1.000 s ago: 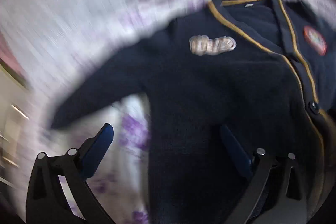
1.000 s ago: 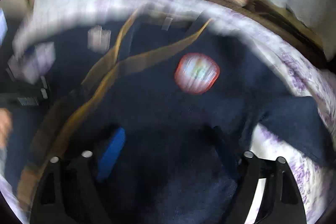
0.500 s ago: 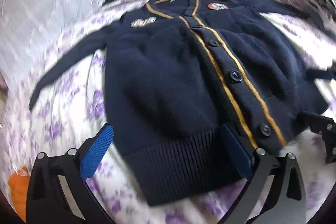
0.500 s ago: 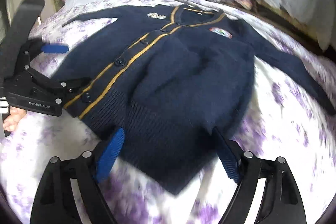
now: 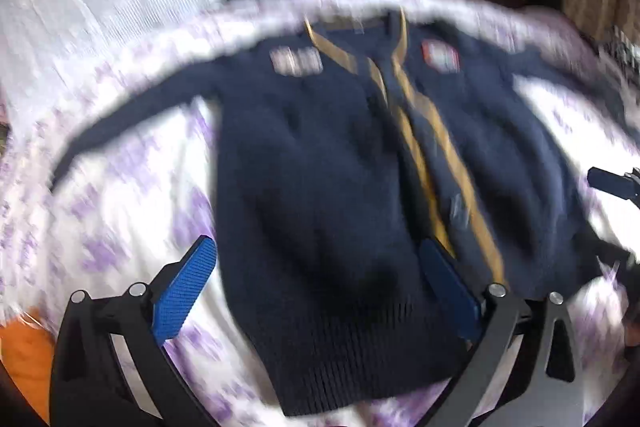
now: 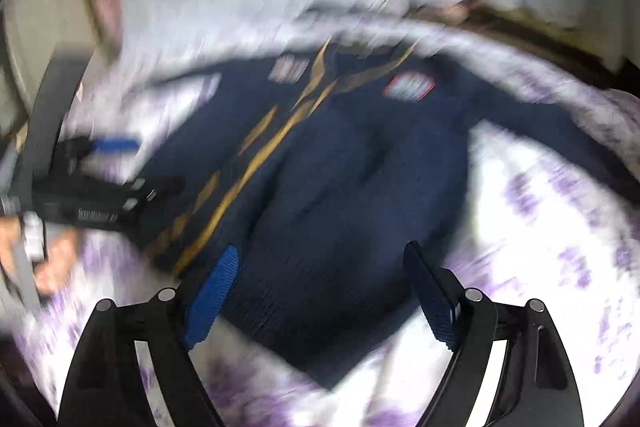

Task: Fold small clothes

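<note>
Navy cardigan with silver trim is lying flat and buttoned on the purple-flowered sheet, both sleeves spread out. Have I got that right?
Not quite: the trim is mustard-yellow, not silver. Both wrist views show the navy knit cardigan flat on the purple-flowered sheet, sleeves spread.

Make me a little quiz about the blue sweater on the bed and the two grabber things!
1. True or false: the navy cardigan lies spread out flat on the flowery bedsheet, sleeves out to the sides.
2. What colour is the trim down the cardigan's front? A) red B) mustard yellow C) green
3. Fill in: the right gripper has ____ pinched between its pads.

Key
1. True. It is not yet folded.
2. B. The trim is mustard yellow.
3. Nothing. Its jaws are opening above the hem, and the left gripper is open too.
</note>
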Motion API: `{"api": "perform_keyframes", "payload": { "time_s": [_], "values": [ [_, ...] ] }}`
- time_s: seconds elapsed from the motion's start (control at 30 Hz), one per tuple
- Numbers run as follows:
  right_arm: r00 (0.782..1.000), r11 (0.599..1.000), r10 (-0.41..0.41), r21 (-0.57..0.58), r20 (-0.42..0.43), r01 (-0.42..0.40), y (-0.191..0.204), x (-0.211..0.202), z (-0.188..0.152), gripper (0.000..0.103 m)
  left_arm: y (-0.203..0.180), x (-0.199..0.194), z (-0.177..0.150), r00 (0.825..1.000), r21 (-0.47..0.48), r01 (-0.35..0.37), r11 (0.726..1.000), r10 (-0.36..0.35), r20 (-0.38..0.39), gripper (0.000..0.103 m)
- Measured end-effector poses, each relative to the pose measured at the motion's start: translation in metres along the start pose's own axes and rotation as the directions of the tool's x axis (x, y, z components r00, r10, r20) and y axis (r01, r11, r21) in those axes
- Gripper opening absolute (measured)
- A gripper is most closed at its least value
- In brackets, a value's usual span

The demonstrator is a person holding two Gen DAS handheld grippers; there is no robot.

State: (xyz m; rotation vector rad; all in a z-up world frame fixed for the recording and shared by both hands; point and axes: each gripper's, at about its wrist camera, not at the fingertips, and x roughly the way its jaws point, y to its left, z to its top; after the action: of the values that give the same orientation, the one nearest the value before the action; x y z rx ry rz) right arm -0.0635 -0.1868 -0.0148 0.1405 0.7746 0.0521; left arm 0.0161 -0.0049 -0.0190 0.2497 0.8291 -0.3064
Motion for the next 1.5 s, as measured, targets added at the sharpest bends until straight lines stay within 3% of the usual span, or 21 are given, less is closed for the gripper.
{"api": "perform_keyframes", "payload": {
  "time_s": [0.07,0.13,0.2,0.27,0.4,0.5,0.63,0.67,0.73,0.83,0.87,0.9,1.03,1.17,1.27,1.4,1.5],
  "values": [
    [0.996,0.975,-0.079,0.213,0.040,0.068,-0.057,-0.005,0.026,0.086,-0.009,-0.005,0.030,0.999,-0.003,-0.001,1.000,0.001,0.048,0.099],
    [0.983,0.896,-0.177,0.420,0.046,0.142,-0.116,-0.008,0.035,0.086,-0.020,-0.001,0.063,0.997,-0.042,-0.007,0.999,0.010,0.075,0.099],
    [0.944,0.761,-0.330,0.599,0.026,0.250,-0.176,-0.009,0.033,0.082,-0.045,0.008,0.097,0.997,-0.050,0.025,0.998,-0.021,0.076,0.099],
    [0.915,0.666,-0.404,0.685,0.001,0.294,-0.215,-0.005,0.026,0.077,-0.070,0.011,0.116,0.997,-0.047,0.001,0.999,0.003,0.083,0.099],
    [0.929,0.553,-0.369,0.793,-0.043,0.256,-0.254,0.021,0.014,0.076,-0.127,0.043,0.156,0.997,-0.005,-0.027,1.000,0.027,0.068,0.099],
    [0.926,0.486,-0.376,0.849,-0.013,0.209,-0.280,0.026,0.013,0.075,-0.155,0.086,0.173,0.998,-0.028,-0.066,0.997,0.066,0.016,0.099],
    [0.895,0.481,-0.446,0.838,-0.021,0.259,-0.293,0.028,0.029,0.075,-0.166,0.155,0.157,0.993,-0.039,-0.065,0.997,0.060,-0.106,0.099],
    [0.879,0.478,-0.477,0.833,-0.020,0.279,-0.297,0.034,0.032,0.075,-0.162,0.167,0.150,0.990,-0.060,-0.038,0.998,0.029,-0.137,0.099],
    [0.843,0.460,-0.537,0.828,-0.028,0.321,-0.304,0.039,0.036,0.068,-0.152,0.159,0.154,0.993,-0.109,0.029,0.994,-0.041,-0.114,0.099],
    [0.829,0.453,-0.559,0.828,-0.024,0.330,-0.312,0.045,0.045,0.047,-0.155,0.166,0.151,0.992,-0.089,0.026,0.996,-0.037,-0.122,0.099],
    [0.829,0.460,-0.559,0.827,-0.012,0.322,-0.314,0.048,0.050,0.027,-0.156,0.164,0.152,0.993,-0.080,0.018,0.997,-0.027,-0.115,0.099],
    [0.828,0.460,-0.561,0.828,-0.009,0.320,-0.315,0.052,0.054,0.015,-0.158,0.163,0.151,0.994,-0.076,0.012,0.997,-0.020,-0.110,0.099],
    [0.827,0.464,-0.562,0.836,0.022,0.293,-0.316,0.034,0.046,0.011,-0.156,0.165,0.153,0.993,-0.084,0.020,0.996,-0.029,-0.115,0.099],
    [0.847,0.457,-0.527,0.864,0.071,0.212,-0.312,0.007,0.013,0.011,-0.155,0.163,0.154,0.993,-0.084,0.019,0.996,-0.029,-0.113,0.099],
    [0.856,0.471,-0.507,0.863,0.097,0.182,-0.312,0.002,0.007,0.009,-0.152,0.161,0.152,0.993,-0.091,0.034,0.995,-0.044,-0.111,0.099],
    [0.838,0.519,-0.526,0.836,0.147,0.179,-0.299,-0.013,0.008,0.009,-0.145,0.149,0.150,0.995,-0.111,0.058,0.992,-0.067,-0.079,0.099],
    [0.815,0.556,-0.559,0.799,0.156,0.228,-0.291,-0.016,0.016,0.009,-0.135,0.142,0.149,0.998,-0.125,0.031,0.992,-0.037,-0.050,0.099]
  ]
}}
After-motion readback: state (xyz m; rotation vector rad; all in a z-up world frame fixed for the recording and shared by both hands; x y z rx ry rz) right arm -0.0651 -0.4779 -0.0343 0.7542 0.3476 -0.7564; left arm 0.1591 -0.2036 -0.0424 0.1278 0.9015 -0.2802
